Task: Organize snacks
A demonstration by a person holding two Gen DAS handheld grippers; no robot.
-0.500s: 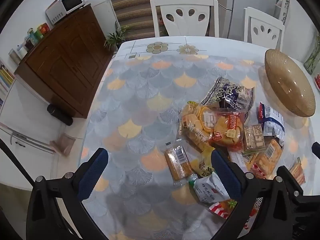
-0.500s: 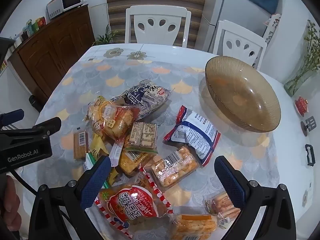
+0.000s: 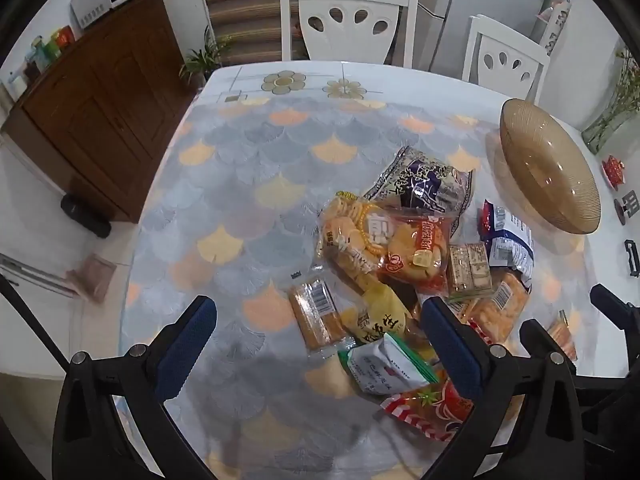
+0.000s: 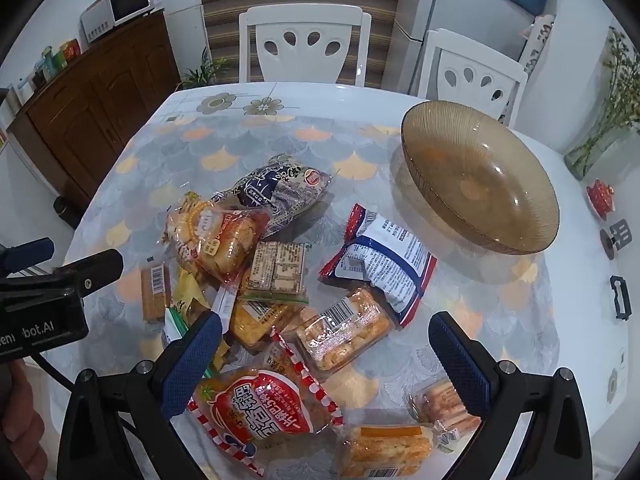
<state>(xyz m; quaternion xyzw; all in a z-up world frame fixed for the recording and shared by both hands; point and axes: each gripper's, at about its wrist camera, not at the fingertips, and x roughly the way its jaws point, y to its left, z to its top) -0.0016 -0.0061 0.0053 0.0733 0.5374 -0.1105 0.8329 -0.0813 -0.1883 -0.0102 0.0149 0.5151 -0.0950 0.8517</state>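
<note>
Both spread, empty: left gripper (image 3: 318, 334), right gripper (image 4: 326, 346). Best to pinch lower-centre cracker pack (image 4: 344, 330) by its edge, then carry to upper-right bowl (image 4: 480, 176).

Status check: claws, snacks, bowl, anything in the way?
Left claw open, empty. Right claw open, empty, above snack pile. Amber glass bowl holds no snacks. Path to bowl unobstructed.

probably a home dining room: table (image 4: 560, 320), chairs (image 4: 306, 46), microwave (image 4: 120, 10), fridge (image 4: 480, 12).
</note>
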